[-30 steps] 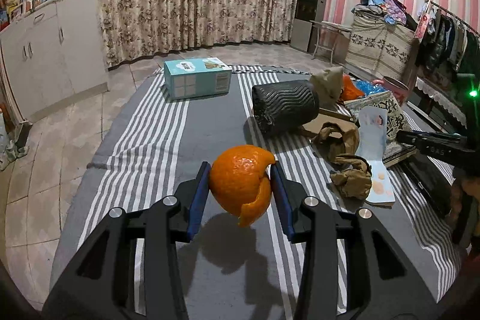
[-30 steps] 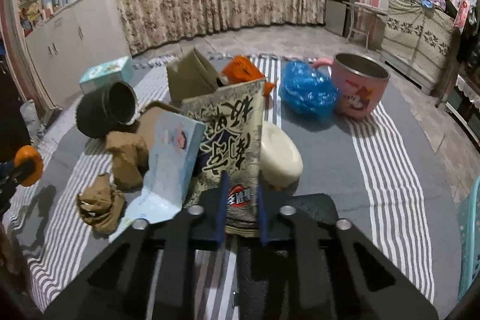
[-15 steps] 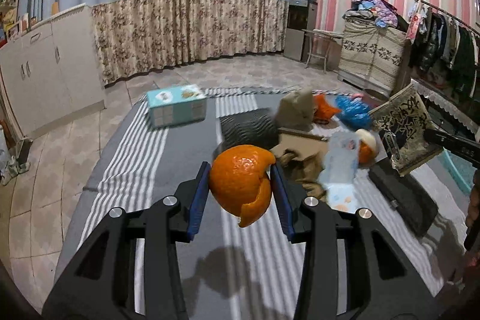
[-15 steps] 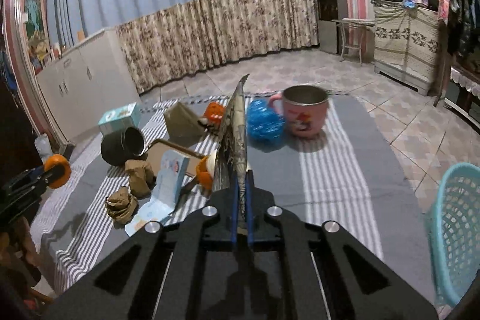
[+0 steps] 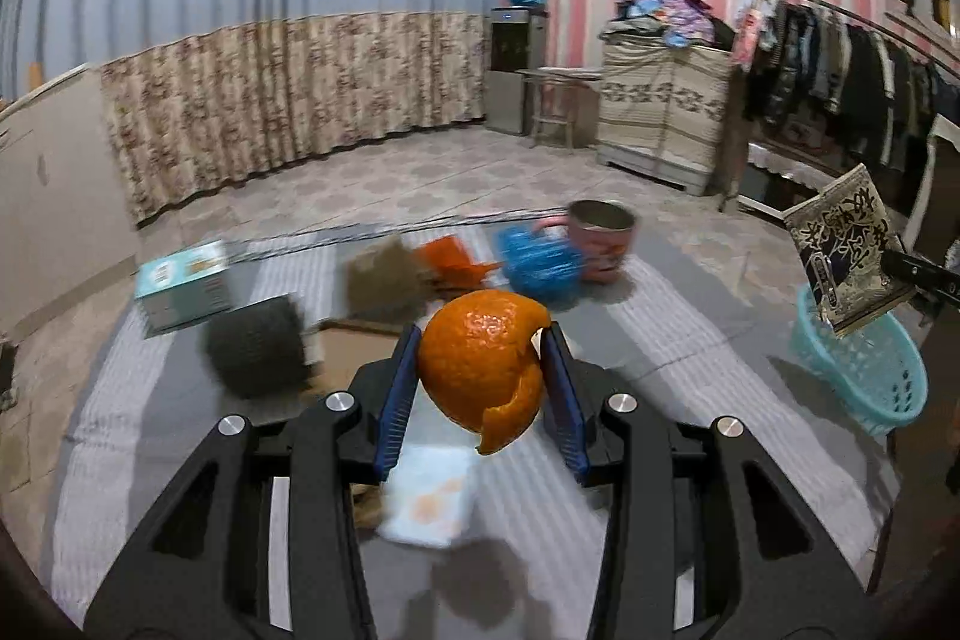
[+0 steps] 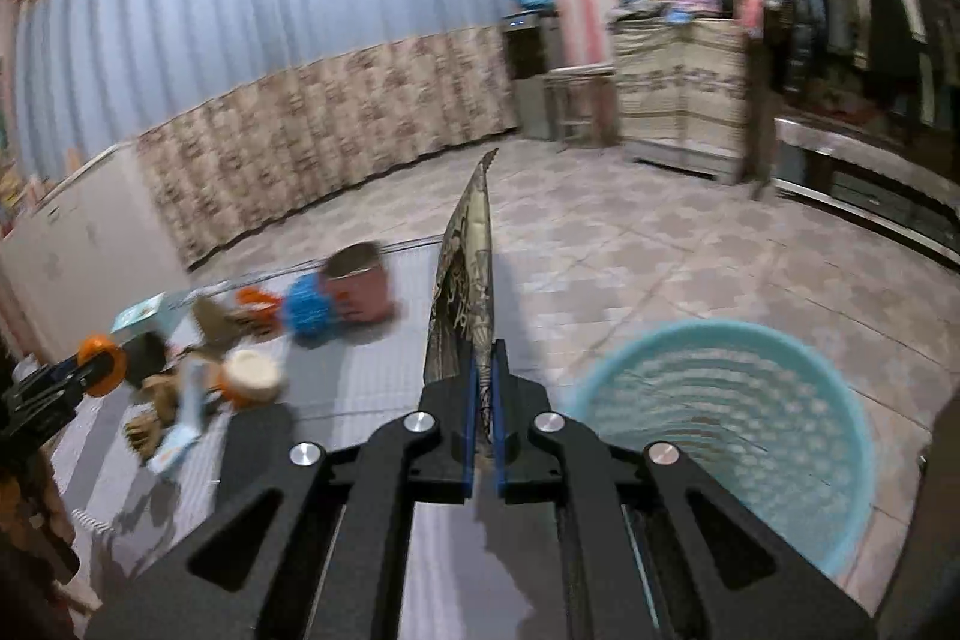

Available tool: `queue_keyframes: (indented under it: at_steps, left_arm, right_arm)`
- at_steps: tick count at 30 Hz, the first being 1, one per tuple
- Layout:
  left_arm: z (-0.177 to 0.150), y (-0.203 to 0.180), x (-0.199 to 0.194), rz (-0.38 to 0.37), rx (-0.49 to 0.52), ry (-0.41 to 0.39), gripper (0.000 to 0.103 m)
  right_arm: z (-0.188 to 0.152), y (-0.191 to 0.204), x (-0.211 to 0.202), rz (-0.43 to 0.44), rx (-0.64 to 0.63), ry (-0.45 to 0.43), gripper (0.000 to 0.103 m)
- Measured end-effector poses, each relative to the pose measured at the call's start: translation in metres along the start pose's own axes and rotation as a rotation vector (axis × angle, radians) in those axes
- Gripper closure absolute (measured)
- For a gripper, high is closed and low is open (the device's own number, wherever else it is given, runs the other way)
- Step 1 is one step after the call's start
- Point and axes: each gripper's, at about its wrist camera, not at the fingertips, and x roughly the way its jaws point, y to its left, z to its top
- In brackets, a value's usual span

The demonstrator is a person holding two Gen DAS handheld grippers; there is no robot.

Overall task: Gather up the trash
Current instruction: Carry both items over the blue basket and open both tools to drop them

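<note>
My left gripper (image 5: 482,376) is shut on an orange peel (image 5: 480,361) and holds it above the striped grey table. It also shows in the right wrist view (image 6: 99,363) at the far left. My right gripper (image 6: 483,388) is shut on a snack wrapper (image 6: 465,292), seen edge-on, held up left of a light blue basket (image 6: 729,427) on the floor. In the left wrist view the wrapper (image 5: 846,256) hangs just above the basket (image 5: 864,370) at the right.
On the table lie a pink mug (image 5: 600,241), a blue plastic bag (image 5: 537,265), an orange wrapper (image 5: 450,259), a black bin on its side (image 5: 255,352), a teal box (image 5: 180,292), a white card (image 5: 429,496) and brown paper scraps (image 6: 150,412).
Both grippers have swung right and risen. The right gripper carried the wrapper off the table to beside the blue basket. The left still holds the peel.
</note>
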Motion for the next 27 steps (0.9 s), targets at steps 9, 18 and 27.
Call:
queue_keyframes:
  at_steps: [9,18,27]
  left_arm:
    - [0.015,-0.128,0.030,-0.139,0.084,-0.013,0.063]
    - [0.010,-0.244,0.069,-0.315,0.127,0.015,0.063]
    - [-0.001,-0.310,0.118,-0.379,0.182,0.110,0.062]
  right_arm:
    - [-0.006,-0.103,0.001,-0.197,0.095,0.011,0.098]
    - [-0.016,-0.150,0.011,-0.236,0.128,0.068,0.098]
    - [-0.026,-0.181,0.013,-0.241,0.223,0.090,0.099]
